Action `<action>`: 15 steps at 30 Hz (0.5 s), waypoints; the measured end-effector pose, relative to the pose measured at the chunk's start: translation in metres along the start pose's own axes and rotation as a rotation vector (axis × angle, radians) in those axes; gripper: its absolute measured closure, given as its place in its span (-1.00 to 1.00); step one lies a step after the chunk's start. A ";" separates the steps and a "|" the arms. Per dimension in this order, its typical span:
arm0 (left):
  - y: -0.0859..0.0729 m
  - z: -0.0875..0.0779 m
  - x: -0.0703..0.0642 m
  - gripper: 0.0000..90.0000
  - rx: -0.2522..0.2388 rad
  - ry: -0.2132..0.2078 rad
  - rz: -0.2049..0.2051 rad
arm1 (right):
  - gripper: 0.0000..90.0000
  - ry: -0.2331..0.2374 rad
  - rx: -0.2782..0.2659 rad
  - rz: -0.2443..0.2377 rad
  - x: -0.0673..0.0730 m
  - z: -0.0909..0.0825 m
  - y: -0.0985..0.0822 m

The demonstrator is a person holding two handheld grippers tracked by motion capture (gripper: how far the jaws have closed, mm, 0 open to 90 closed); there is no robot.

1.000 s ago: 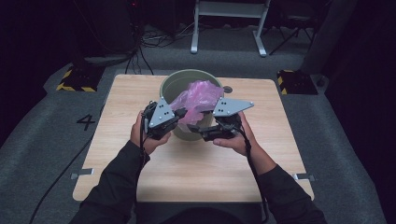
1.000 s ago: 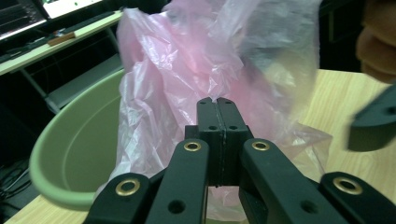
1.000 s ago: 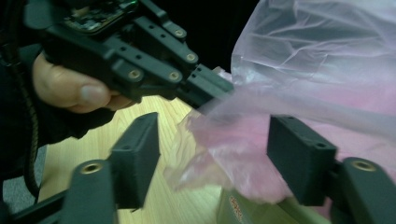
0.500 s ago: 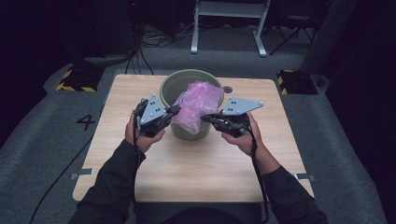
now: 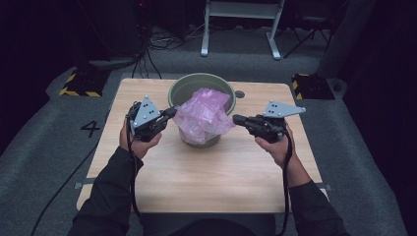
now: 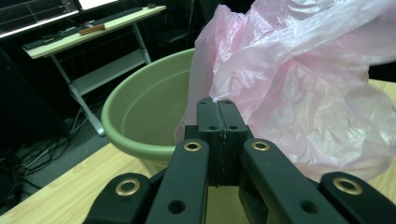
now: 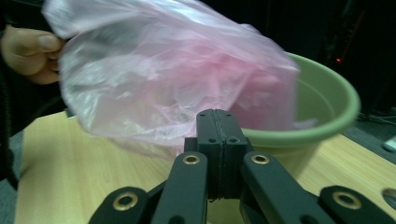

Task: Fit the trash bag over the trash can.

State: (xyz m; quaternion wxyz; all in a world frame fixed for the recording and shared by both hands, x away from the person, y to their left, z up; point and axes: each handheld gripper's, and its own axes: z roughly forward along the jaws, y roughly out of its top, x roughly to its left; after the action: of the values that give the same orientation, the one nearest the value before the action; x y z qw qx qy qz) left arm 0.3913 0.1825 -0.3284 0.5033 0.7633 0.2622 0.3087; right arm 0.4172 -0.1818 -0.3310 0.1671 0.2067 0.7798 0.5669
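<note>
I see the wooden table [image 5: 206,172] carrying a green basin [image 5: 196,86] near its far edge, and a crumpled pink plastic bag [image 5: 204,115] draped over the basin's near rim, spilling down its front wall. My left gripper [image 5: 169,113] sits just left of the basin, jaws pressed together on the bag's edge. My right gripper [image 5: 237,118] sits to the right, jaws fully together too; in the right gripper view they reach the film's lower edge, though I cannot tell whether any of it is pinched.
</note>
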 end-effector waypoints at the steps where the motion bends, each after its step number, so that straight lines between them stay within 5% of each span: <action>1: 0.000 -0.001 0.001 1.00 0.004 0.001 0.004 | 1.00 -0.011 -0.001 0.004 -0.003 -0.001 -0.001; 11: -0.012 -0.004 0.018 1.00 0.025 0.028 -0.020 | 1.00 -0.104 0.004 0.061 -0.031 -0.005 -0.010; 15: -0.018 -0.004 0.025 1.00 0.040 0.035 -0.037 | 1.00 -0.125 0.004 0.121 -0.047 -0.006 -0.016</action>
State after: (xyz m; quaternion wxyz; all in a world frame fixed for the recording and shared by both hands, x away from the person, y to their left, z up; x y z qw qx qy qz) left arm 0.4034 0.2087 -0.3391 0.4889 0.7627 0.2914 0.3073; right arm 0.4526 -0.2149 -0.3432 0.1803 0.2888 0.7549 0.5605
